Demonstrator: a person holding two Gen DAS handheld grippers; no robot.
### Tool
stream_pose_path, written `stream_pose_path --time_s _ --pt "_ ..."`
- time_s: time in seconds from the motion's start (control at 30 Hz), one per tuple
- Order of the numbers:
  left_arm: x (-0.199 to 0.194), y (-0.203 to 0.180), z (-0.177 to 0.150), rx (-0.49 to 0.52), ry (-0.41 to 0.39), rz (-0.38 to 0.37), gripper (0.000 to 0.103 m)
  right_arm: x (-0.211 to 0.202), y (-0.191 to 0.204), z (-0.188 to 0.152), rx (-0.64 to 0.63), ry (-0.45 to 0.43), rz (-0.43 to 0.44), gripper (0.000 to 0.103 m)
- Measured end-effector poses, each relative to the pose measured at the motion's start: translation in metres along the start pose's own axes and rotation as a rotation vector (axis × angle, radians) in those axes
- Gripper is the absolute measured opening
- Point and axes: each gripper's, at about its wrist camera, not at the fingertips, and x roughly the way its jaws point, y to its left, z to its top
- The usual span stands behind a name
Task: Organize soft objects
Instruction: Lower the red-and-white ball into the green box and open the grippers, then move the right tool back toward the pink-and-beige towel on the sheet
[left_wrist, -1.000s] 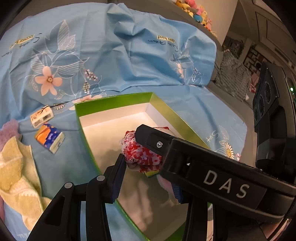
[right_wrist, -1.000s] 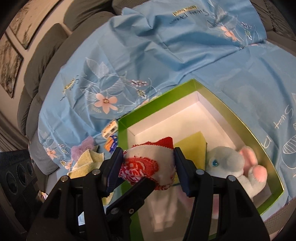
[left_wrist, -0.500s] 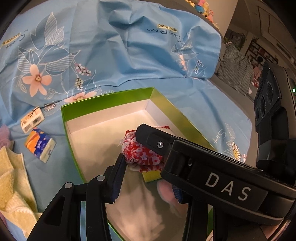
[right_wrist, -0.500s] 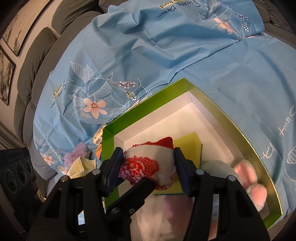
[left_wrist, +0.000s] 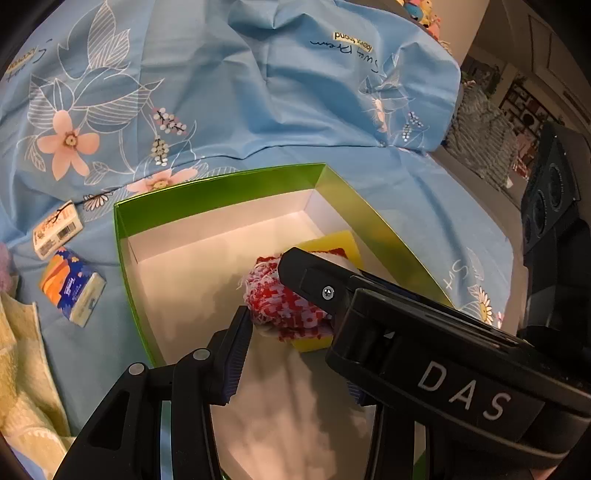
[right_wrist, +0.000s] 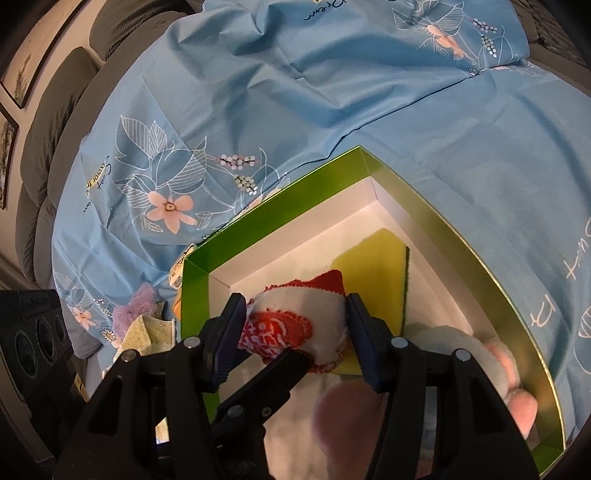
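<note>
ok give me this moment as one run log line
both grippers: shut on red and white cloth | place: over green box | in box: yellow sponge, plush toy

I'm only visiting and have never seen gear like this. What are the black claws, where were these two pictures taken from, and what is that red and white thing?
There is no robot here: a person holds a two-finger tool in each hand, with a camera looking along its fingers. One picture comes from the left gripper, the other from the right gripper. Both are shut on a rolled red and white cloth, over a green box holding a yellow sponge and a plush toy. The box sits on a blue floral sheet.
</note>
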Motion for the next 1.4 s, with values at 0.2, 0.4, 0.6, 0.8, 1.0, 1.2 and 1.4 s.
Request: stream_pose_path --time_s 0.2,0.4,0.6,0.8,1.0,1.2,1.4 --pt "0.004 0.001 0.002 -0.007 0.014 0.024 0.046 0.002 -0.002 0.002 0.004 0.0 -0.018 0.054" --pt "-0.009 0.003 -0.001 -0.023 0.031 0.001 0.046 -0.007 0.006 -0.002 -0.019 -0.019 -0.014 0.075" --pt "-0.044 0.005 -0.012 -0.021 -0.038 0.004 0.053 -0.024 0.007 -0.009 -0.02 -0.078 -0.045 0.094" --pt "-0.083 0.009 -0.026 -0.022 -0.113 -0.031 0.071 -0.05 0.012 -0.019 -0.019 -0.182 -0.045 0.102" --pt "-0.113 0.033 -0.047 -0.092 -0.148 -0.061 0.08 -0.061 0.028 -0.033 -0.052 -0.227 -0.078 0.102" --pt "-0.144 0.079 -0.083 -0.231 -0.197 -0.02 0.082 -0.063 0.056 -0.047 -0.126 -0.239 -0.078 0.102" --pt "-0.181 0.145 -0.135 -0.391 -0.244 0.096 0.082 -0.062 0.091 -0.062 -0.211 -0.251 -0.043 0.102"
